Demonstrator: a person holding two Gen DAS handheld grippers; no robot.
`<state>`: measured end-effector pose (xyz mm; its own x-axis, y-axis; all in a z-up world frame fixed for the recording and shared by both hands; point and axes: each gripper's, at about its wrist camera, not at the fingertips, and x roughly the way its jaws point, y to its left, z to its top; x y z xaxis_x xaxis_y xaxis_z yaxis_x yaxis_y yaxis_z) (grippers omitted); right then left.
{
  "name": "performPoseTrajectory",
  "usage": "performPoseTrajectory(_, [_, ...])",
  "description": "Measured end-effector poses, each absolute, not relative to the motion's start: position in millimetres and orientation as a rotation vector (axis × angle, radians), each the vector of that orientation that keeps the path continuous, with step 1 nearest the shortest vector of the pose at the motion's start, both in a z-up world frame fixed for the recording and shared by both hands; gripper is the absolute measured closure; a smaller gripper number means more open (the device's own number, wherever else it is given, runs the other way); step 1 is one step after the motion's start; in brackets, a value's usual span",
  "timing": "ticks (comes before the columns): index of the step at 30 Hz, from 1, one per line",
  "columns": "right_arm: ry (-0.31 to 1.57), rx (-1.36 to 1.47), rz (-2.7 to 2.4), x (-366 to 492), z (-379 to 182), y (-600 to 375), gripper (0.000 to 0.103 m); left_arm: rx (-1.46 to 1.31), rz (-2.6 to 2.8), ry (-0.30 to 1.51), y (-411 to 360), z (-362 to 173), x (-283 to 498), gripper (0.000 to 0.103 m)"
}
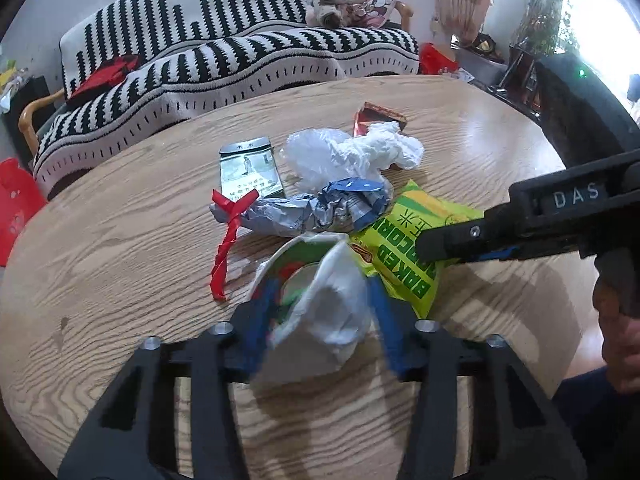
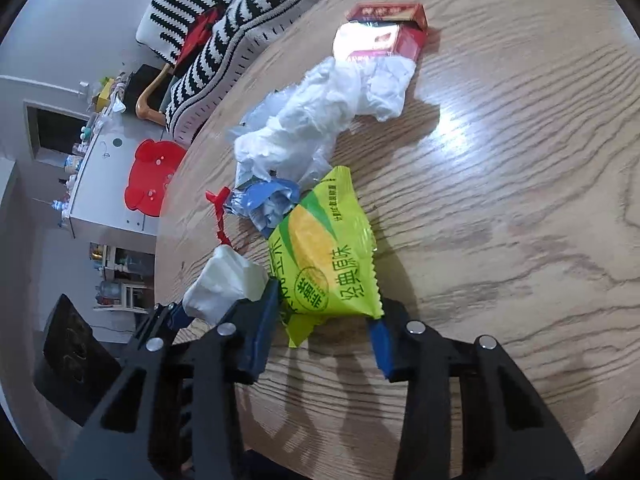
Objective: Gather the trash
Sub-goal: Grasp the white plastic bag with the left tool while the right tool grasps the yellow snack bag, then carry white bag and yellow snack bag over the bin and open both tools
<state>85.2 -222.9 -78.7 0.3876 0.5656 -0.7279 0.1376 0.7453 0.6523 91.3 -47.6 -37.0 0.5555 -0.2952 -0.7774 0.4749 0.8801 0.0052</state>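
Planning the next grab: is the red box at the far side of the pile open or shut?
Open: the red box has its end flap lifted in the right wrist view. Contents: cannot tell.

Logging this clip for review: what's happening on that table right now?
A person is clearing litter off a round wooden table with two handheld grippers. The left gripper straddles a crushed paper cup; the right gripper is open around the end of a yellow-green snack bag. A crumpled white plastic bag, a red carton and a red ribbon lie untouched.
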Motion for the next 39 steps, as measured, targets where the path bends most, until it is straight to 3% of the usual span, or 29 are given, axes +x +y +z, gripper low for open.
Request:
performPoseTrajectory(4, [1.121, 0.704, 0.319, 72, -62, -227, 0.067, 0.199, -0.478, 0.863, -44, -23, 79, 0.089])
performPoseTrajectory(7, [1.097, 0.688, 0.325, 59, -53, -228, 0.068, 0.172, -0.488, 0.866, -41, -16, 71, 0.095])
performPoseTrajectory(23, [1.024, 0.583, 0.362, -4, -19, -230, 0.069, 0.111, -0.467, 0.859, -30, 13, 8, 0.097])
performPoseTrajectory(31, [0.979, 0.354, 0.369, -51, 1, -214, 0.069, 0.085, -0.484, 0.862, -25, 17, -32, 0.097])
performPoseTrajectory(39, [1.013, 0.217, 0.409, -119, -18, -198, 0.069, 0.125, -0.551, 0.947, -28, -6, -77, 0.097])
